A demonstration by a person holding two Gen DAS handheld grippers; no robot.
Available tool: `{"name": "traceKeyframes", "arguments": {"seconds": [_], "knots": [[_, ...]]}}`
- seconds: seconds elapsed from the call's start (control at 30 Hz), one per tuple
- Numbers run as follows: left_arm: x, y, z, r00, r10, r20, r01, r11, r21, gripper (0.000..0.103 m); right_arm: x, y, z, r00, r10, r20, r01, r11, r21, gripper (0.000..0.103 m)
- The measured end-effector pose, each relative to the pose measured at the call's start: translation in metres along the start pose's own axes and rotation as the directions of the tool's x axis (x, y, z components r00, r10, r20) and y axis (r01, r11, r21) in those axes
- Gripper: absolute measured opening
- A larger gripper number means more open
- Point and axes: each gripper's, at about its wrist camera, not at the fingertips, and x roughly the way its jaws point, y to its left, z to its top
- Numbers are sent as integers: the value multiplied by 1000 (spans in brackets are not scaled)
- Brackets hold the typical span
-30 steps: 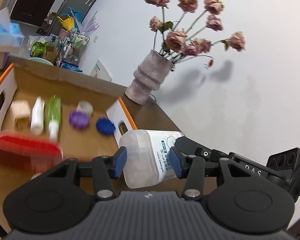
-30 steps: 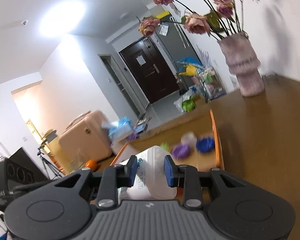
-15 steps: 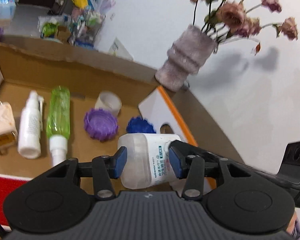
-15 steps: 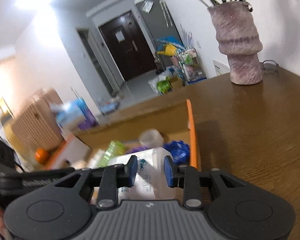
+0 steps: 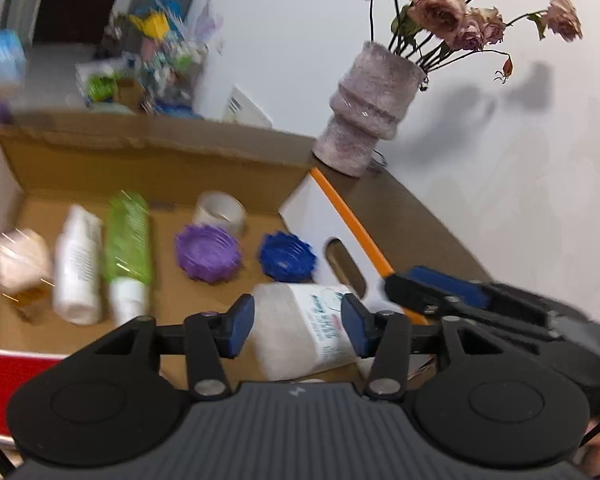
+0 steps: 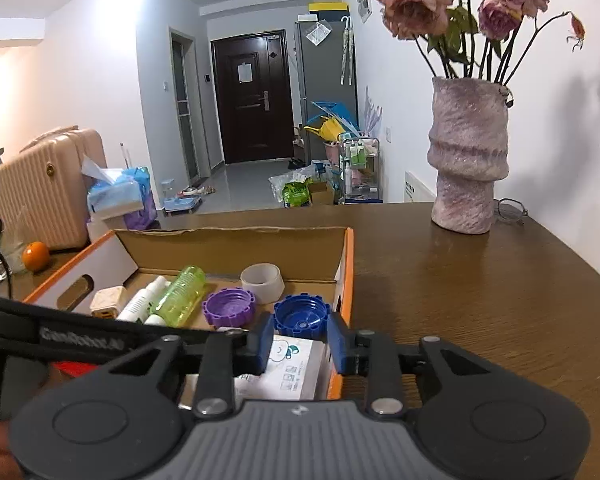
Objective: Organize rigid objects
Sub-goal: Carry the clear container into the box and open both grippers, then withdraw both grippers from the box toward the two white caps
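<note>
Lowered into the box [image 6: 350, 264], bottle [image 5: 300, 328] sits between just-widened left tongs [image 5: 298, 326]; right tongs [image 6: 298, 344] straddle it, grip unclear.

Left wrist view is smeared with motion blur, worst from 8 to 11 o'clock, where the bottles [image 5: 100, 256] go streaky; labels probably can't be read. Right wrist view is sharp and evenly bright, with soft glare on the wall at 10 o'clock. Flower [image 5: 452, 16] shadows fall at 2 o'clock. Fisheye bending and dark corners ring both.
</note>
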Motion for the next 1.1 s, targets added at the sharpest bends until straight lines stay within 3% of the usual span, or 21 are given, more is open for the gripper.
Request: {"name": "traceKeyframes", "arguments": {"seconds": [0.1, 0.2, 0.23, 0.3, 0.37, 0.47, 0.53, 0.73, 1.0, 1.1], "knots": [[-30, -4, 3, 994, 101, 34, -103, 993, 55, 63, -19, 3, 8, 1000, -18, 22, 19, 999, -31, 32], [-60, -5, 1, 979, 193, 69, -199, 975, 95, 66, -44, 9, 19, 997, -38, 65, 42, 997, -64, 47], [-71, -5, -1, 970, 229, 87, -238, 965, 112, 69, -51, 12, 22, 996, -45, 81, 51, 996, -77, 56], [-92, -6, -7, 947, 292, 136, -309, 942, 133, 77, -63, 19, 27, 993, -61, 98, 71, 992, -102, 64], [-110, -7, -13, 924, 339, 178, -366, 919, 148, 80, -74, 27, 27, 993, -63, 97, 75, 990, -122, 66], [-133, -10, -26, 885, 390, 256, -440, 880, 180, 93, -87, 42, 22, 994, -57, 90, 70, 986, -150, 70], [-143, -11, -36, 859, 412, 302, -476, 861, 180, 97, -95, 52, 17, 993, -51, 107, 69, 982, -178, 80], [-172, -10, -69, 841, 374, 391, -458, 877, 147, 103, -113, 73, -6, 956, -92, 280, 152, 968, -200, 95], [-200, -18, -102, 839, 354, 413, -445, 884, 147, 103, -139, 92, -27, 959, -88, 269, 127, 983, -134, 95], [-221, -21, -120, 825, 372, 425, -455, 884, 109, 103, -155, 103, -37, 961, -89, 260, 131, 980, -148, 95]]}}
